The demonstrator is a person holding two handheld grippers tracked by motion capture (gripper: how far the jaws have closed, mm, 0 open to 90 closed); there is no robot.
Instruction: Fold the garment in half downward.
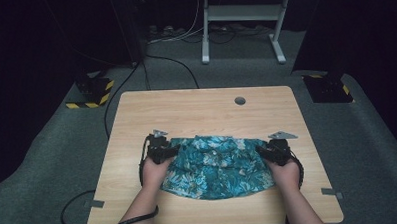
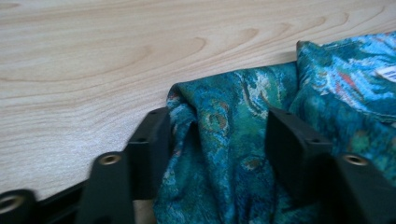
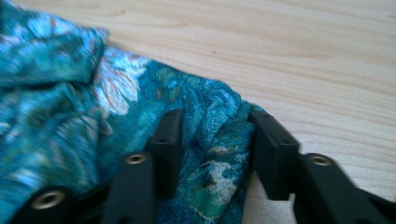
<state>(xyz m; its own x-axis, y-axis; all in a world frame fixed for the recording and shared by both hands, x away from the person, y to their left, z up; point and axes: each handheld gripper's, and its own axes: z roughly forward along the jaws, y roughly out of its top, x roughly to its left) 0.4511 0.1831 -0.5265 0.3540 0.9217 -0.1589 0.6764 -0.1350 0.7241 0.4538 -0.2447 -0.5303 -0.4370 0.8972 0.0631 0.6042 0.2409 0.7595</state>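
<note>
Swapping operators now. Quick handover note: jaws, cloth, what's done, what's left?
Left gripper: jaws open, a bunched edge of the teal floral-print fabric garment loose between them.
Right gripper: jaws open too, the garment's other edge between them.
Garment lies rumpled on the light wooden table, near the person's side, a gripper at each end.
Done: cloth set down and let go.
Left: probably smoothing or folding; it is not flat yet.

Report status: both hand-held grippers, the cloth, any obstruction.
Left hand-held gripper and right hand-held gripper open, teal floral cloth bunched between jaws. Cloth on table. No obstruction.
</note>
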